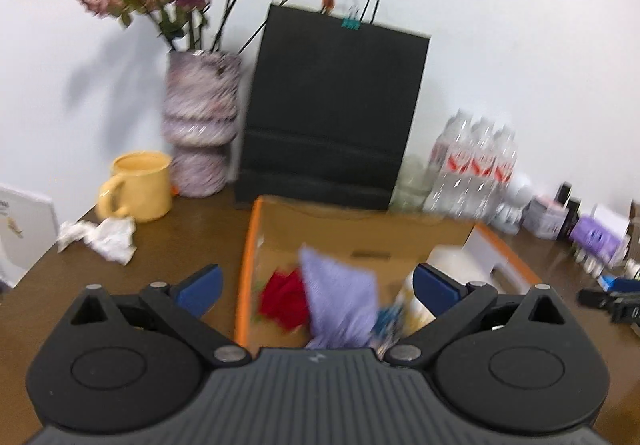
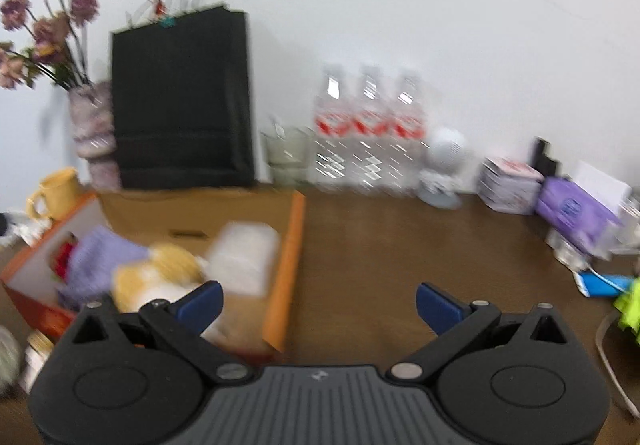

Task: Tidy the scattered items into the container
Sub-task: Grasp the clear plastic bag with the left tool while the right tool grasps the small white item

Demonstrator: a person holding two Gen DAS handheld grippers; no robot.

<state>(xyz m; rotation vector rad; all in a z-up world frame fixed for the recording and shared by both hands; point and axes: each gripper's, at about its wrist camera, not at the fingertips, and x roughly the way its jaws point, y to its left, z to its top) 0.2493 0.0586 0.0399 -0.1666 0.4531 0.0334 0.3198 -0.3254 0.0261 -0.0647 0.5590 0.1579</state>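
An orange-rimmed cardboard box [image 1: 246, 265] sits on the brown table; it also shows in the right wrist view [image 2: 294, 245]. Inside lie a red cloth [image 1: 282, 299], a lilac cloth [image 1: 340, 301], a yellow and white item [image 2: 160, 273] and a white roll [image 2: 244, 257]. My left gripper [image 1: 318, 285] is open and empty above the box's near side. My right gripper [image 2: 318, 305] is open and empty above bare table just right of the box. A crumpled white tissue [image 1: 102, 239] lies on the table left of the box.
Behind the box stand a black paper bag [image 1: 332, 117], a vase of dried flowers [image 1: 200, 125], a yellow mug [image 1: 136, 187] and water bottles [image 2: 368, 133]. Small boxes and a purple pack [image 2: 572, 213] line the right back. A blue item [image 2: 604, 283] lies at right.
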